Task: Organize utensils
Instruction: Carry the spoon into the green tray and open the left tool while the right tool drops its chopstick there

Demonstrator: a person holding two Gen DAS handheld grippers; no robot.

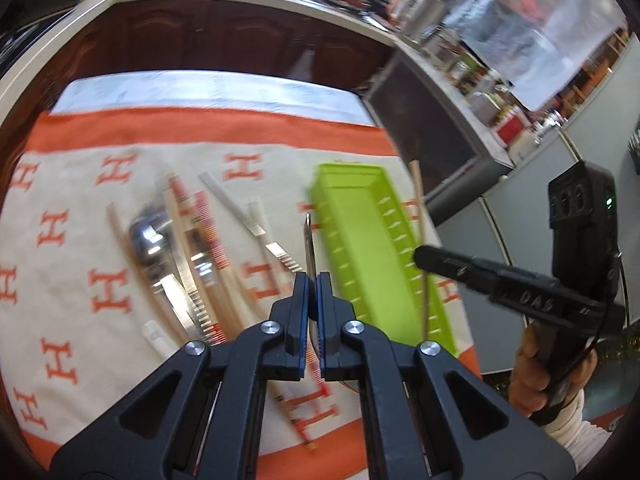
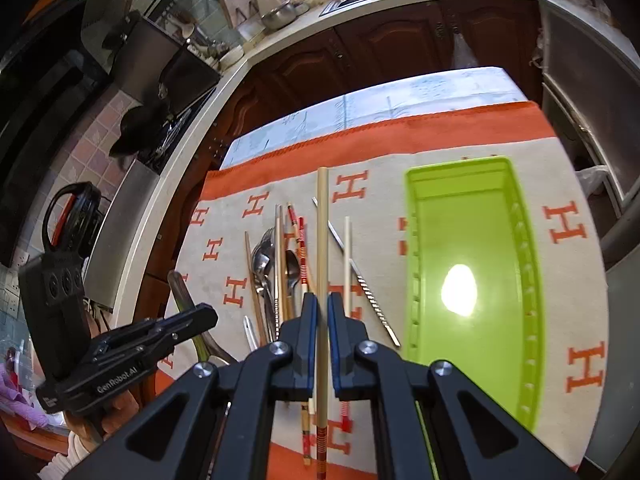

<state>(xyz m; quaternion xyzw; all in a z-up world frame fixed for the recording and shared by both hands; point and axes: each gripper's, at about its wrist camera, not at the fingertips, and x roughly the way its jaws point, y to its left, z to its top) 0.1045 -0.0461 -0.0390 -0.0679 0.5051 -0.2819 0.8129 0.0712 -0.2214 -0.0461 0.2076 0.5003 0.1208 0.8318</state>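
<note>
Utensils (image 2: 280, 276) mostly lying piled left of centre; green tray (image 2: 472, 216) sitting empty at right. Right gripper (image 2: 319, 300) clamping a chopstick (image 2: 322, 232), left gripper (image 1: 313, 280) clamping a metal utensil (image 1: 309, 240). Sorting barely beginning.

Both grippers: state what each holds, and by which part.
Left gripper: metal utensil, clamped partway along its handle. Right gripper: wooden chopstick, clamped toward its red-striped end.

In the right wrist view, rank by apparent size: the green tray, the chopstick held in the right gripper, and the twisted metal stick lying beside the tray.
1. Green tray, clearly largest.
2. Held chopstick in the right gripper; it sits nearer the camera, so its length is exaggerated.
3. Twisted metal stick.
</note>
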